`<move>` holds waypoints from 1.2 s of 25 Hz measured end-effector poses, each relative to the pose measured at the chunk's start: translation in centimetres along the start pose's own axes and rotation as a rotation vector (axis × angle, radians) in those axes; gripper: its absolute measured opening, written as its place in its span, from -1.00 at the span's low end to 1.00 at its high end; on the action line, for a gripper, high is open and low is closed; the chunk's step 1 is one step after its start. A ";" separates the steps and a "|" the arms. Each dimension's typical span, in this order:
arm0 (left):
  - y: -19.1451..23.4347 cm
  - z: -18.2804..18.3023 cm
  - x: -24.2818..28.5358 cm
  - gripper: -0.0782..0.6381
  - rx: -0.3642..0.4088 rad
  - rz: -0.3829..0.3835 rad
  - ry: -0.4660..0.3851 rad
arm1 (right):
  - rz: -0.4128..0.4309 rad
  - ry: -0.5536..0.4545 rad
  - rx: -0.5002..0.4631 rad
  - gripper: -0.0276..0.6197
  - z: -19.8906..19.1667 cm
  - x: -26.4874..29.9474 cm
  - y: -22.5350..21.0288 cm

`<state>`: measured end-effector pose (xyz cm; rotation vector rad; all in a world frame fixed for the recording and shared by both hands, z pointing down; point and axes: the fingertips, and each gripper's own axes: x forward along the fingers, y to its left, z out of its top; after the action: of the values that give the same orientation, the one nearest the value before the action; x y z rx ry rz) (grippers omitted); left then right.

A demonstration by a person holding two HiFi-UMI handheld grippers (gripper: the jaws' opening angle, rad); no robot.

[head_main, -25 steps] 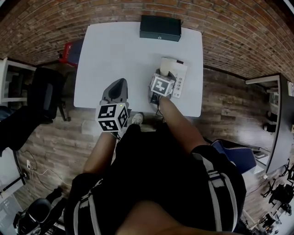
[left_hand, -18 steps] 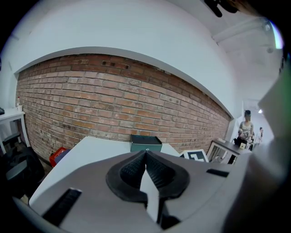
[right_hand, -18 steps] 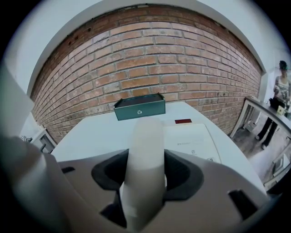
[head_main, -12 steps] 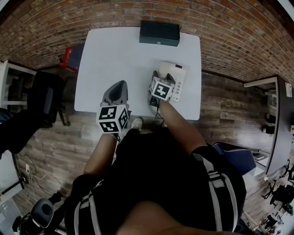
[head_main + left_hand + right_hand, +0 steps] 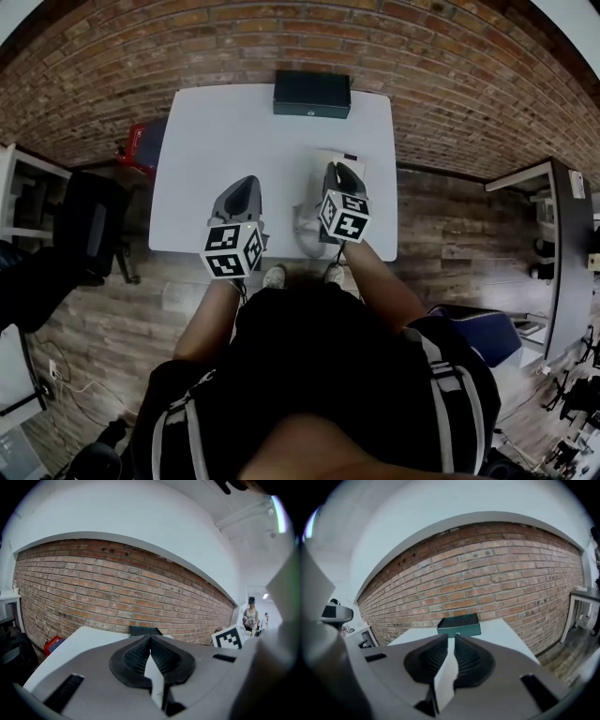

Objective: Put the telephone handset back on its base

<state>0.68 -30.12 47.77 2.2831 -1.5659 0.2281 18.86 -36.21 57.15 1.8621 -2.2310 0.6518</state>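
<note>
Telephone base (image 5: 325,157) at right side of white tabletop (image 5: 216,141), mostly covered by right tool (image 5: 337,171). Handset not visible under it, probably already seated on base. Right tool jaws closing on nothing, narrow gap left. Left tool (image 5: 246,184) empty, jaws together, well apart from the phone. Task looks essentially done; only withdrawal left.

The head view looks from high above, steeply down on the white table (image 5: 216,150), with the dark green box (image 5: 311,94) at its far edge. The left gripper view sits low and faces this box (image 5: 144,631) from the near left, rather far away. The right gripper view faces the box (image 5: 459,625) from the near right, a little closer. All three views share the box, the tabletop and the brick wall (image 5: 487,583) behind it.
</note>
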 end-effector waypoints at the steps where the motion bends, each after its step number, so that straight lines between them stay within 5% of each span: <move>1: -0.2 0.3 0.2 -0.77 0.002 -0.004 -0.007 | -0.005 -0.033 -0.021 -0.85 1.1 -0.8 -0.1; 6: -1.8 1.7 0.9 -0.77 0.009 -0.033 -0.042 | 0.018 -0.233 -0.141 -0.92 8.0 -5.6 0.6; 12: -4.2 3.9 1.1 -0.78 0.020 -0.071 -0.090 | 0.130 -0.409 -0.129 -0.92 13.9 -10.6 1.5; 30: -6.6 3.7 1.5 -0.78 0.068 -0.121 -0.071 | 0.092 -0.350 -0.100 -0.92 11.5 -11.1 0.1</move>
<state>7.04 -30.72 43.53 2.4545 -1.4676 0.1726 22.82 -31.15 42.49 1.9582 -2.5190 0.2320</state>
